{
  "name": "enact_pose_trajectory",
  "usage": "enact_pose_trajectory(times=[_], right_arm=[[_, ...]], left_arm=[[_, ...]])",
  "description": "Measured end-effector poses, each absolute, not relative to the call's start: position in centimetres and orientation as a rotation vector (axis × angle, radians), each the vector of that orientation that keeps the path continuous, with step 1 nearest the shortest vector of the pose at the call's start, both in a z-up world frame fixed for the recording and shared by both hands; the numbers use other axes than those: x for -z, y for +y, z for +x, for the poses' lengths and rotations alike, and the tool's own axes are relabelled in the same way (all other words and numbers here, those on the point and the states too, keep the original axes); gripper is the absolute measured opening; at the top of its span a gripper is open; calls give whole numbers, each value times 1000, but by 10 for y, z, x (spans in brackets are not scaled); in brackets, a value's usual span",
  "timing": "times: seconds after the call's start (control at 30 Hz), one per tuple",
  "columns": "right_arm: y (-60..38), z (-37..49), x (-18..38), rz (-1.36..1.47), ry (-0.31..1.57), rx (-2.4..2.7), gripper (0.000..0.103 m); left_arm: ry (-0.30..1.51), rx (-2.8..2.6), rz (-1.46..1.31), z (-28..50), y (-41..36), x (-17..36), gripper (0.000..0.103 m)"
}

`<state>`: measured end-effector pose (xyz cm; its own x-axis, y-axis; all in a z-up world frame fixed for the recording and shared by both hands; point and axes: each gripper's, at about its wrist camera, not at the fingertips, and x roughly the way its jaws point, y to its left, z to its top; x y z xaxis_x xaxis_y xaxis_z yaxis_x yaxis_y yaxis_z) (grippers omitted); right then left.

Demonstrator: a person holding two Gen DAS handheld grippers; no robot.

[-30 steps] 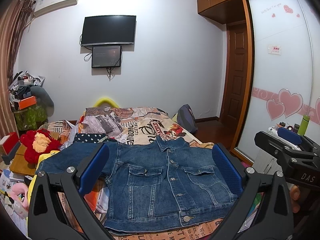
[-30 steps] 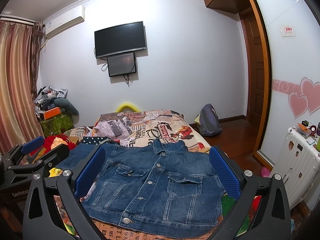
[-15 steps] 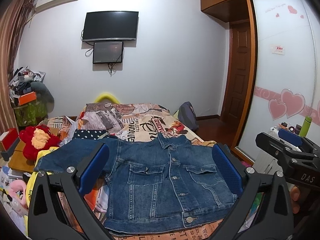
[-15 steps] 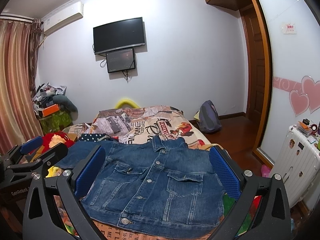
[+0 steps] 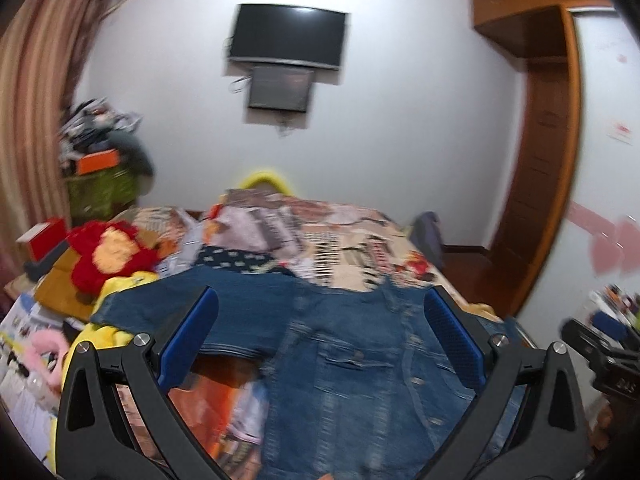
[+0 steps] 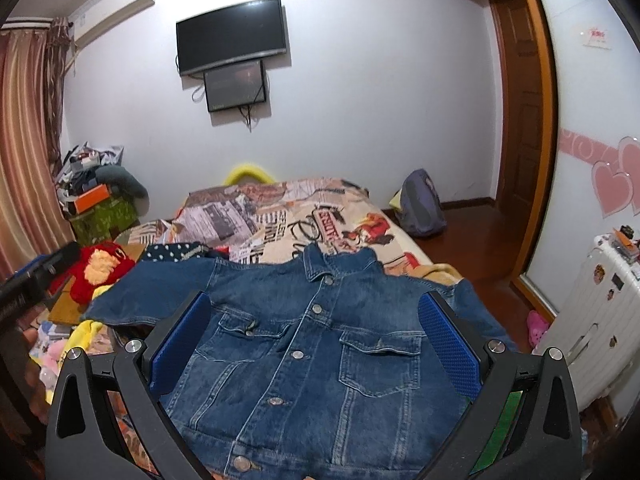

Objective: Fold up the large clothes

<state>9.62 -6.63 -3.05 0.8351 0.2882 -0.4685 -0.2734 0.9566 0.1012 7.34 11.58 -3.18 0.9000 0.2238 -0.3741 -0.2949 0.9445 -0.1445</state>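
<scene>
- we take the denim jacket (image 6: 316,344) as our landmark; it lies spread flat, front up and buttoned, on the near end of the bed (image 6: 288,216), collar toward the far wall.
- we hold the left gripper (image 5: 320,340) above the jacket's left half; its jaws stand wide apart, the blue pads (image 5: 188,336) grip nothing, and the view is blurred.
- we hold the right gripper (image 6: 314,344) above the jacket's chest; its jaws stand wide apart and hold nothing, with one chest pocket near each pad.
- one sleeve (image 6: 148,296) runs out left of the jacket body toward the bed's edge; the other sleeve (image 6: 476,312) drops past the right edge.
- beyond the jacket's collar, the bed carries a printed cover (image 6: 280,224) and a dark dotted cloth (image 6: 172,250) just behind the left shoulder.
- left of the jacket, a red and yellow plush toy (image 6: 98,268) sits among mixed clutter.
- further left and behind the jacket, a green box (image 6: 102,216) bears an orange box (image 6: 90,198) and a heap of items; we cannot tell what the green box holds.
- right of the jacket, a white suitcase (image 6: 592,316) stands upright with small objects on top.
- behind the jacket to the right, a grey backpack (image 6: 422,204) rests on the floor against the wall.
- on the far wall beyond the jacket hang a television (image 6: 232,34) and a smaller screen (image 6: 235,85) below it.
</scene>
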Motion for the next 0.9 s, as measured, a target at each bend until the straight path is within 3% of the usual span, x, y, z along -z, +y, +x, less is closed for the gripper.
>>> enact_pose_trajectory(times=[0.33, 0.6, 0.9], right_arm=[[-36, 145, 45, -22, 553, -326, 103], [-4, 192, 69, -88, 635, -371, 103], [24, 234, 103, -147, 788, -424, 103]], left_arm=[[552, -444, -357, 115, 236, 97, 103], [734, -373, -676, 129, 324, 181, 103], [732, -289, -992, 132, 399, 247, 103]])
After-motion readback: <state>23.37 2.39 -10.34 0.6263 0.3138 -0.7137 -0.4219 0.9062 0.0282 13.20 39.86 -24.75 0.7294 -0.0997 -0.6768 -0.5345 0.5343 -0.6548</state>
